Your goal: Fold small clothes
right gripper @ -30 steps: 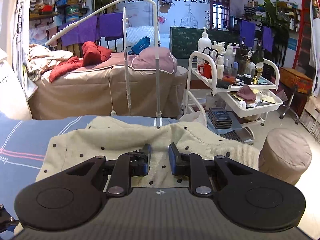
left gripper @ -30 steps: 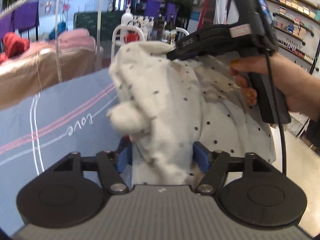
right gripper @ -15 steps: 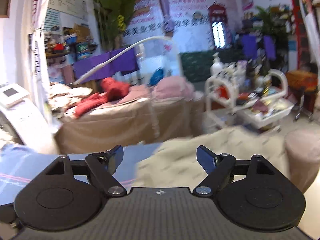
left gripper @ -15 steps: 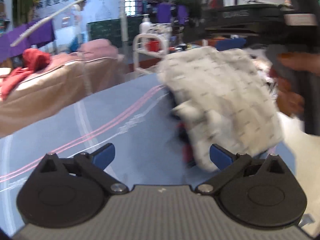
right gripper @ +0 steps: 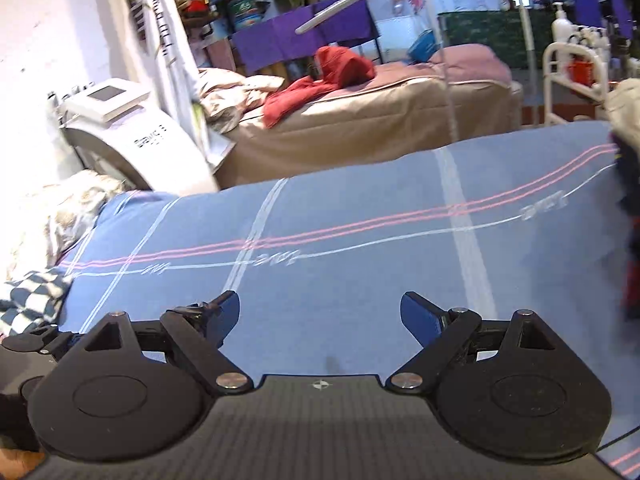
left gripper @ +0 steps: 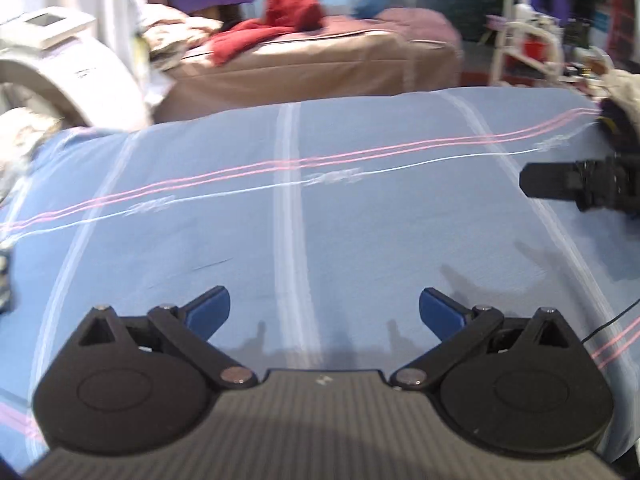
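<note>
My left gripper (left gripper: 324, 308) is open and empty above the blue striped bedsheet (left gripper: 360, 240). My right gripper (right gripper: 320, 314) is open and empty over the same sheet (right gripper: 360, 264); its body also shows at the right edge of the left wrist view (left gripper: 580, 188). The cream dotted garment shows only as a sliver at the far right edge, on a stack of folded clothes, in the left wrist view (left gripper: 626, 84) and the right wrist view (right gripper: 626, 108). A checkered cloth (right gripper: 32, 296) lies at the sheet's left edge.
A tan massage bed (right gripper: 380, 120) with a red garment (right gripper: 332, 76) stands behind the sheet. A white machine (right gripper: 120, 128) stands at the left. A white trolley (right gripper: 576, 76) with bottles is at the back right. A crumpled pale cloth (left gripper: 20, 140) lies at the left.
Both grippers opened and let go of the dotted garment, leaving it at the right. Both then swung left over the bare sheet.
</note>
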A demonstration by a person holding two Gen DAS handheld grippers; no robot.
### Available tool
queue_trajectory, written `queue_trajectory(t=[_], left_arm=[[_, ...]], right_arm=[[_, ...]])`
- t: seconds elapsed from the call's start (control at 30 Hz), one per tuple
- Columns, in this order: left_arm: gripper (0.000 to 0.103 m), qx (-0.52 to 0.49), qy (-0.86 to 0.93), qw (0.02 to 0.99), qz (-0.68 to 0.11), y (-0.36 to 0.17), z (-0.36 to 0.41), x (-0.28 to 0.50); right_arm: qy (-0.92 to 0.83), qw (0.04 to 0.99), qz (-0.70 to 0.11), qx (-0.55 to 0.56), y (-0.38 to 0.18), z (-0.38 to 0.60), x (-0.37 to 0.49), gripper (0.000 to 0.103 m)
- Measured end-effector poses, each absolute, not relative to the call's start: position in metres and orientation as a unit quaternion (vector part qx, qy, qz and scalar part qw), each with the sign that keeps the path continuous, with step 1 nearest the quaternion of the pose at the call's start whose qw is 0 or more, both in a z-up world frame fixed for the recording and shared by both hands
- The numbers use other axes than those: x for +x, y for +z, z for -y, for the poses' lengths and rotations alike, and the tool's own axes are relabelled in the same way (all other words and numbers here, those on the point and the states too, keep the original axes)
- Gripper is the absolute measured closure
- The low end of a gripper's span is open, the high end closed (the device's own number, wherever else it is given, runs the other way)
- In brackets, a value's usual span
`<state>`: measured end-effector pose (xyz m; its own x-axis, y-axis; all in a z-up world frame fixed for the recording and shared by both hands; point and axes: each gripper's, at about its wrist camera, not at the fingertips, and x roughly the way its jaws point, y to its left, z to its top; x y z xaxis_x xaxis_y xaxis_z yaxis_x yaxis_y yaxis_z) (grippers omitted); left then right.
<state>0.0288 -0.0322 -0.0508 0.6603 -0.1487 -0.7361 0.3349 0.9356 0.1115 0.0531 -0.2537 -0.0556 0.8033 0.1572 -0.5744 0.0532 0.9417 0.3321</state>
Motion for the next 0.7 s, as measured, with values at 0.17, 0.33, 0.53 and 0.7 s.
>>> queue_trajectory(t=[0.17, 0.33, 0.53, 0.7], left_arm=[[0.000, 0.179, -0.078, 0.927, -0.320, -0.010, 0.006, 0.003], [0.000, 0.184, -0.142, 0.932, -0.277, 0.043, 0.068, -0.015], [0.000, 0.178, -0.323, 0.895, -0.253, 0.063, 0.206, -0.040], [0.000, 0.164, -0.385, 0.870, -0.261, 0.058, 0.299, -0.053]], right_arm=[[0.029, 0.954, -0.281, 0.103, -0.032, 0.224, 0.036, 0.000], [-0.048, 0.967, -0.247, 0.025, -0.002, 0.256, -0.002, 0.000], [-0.230, 0.940, -0.250, -0.015, 0.024, 0.350, -0.057, 0.000], [-0.336, 0.905, -0.261, -0.013, 0.029, 0.421, -0.083, 0.000]])
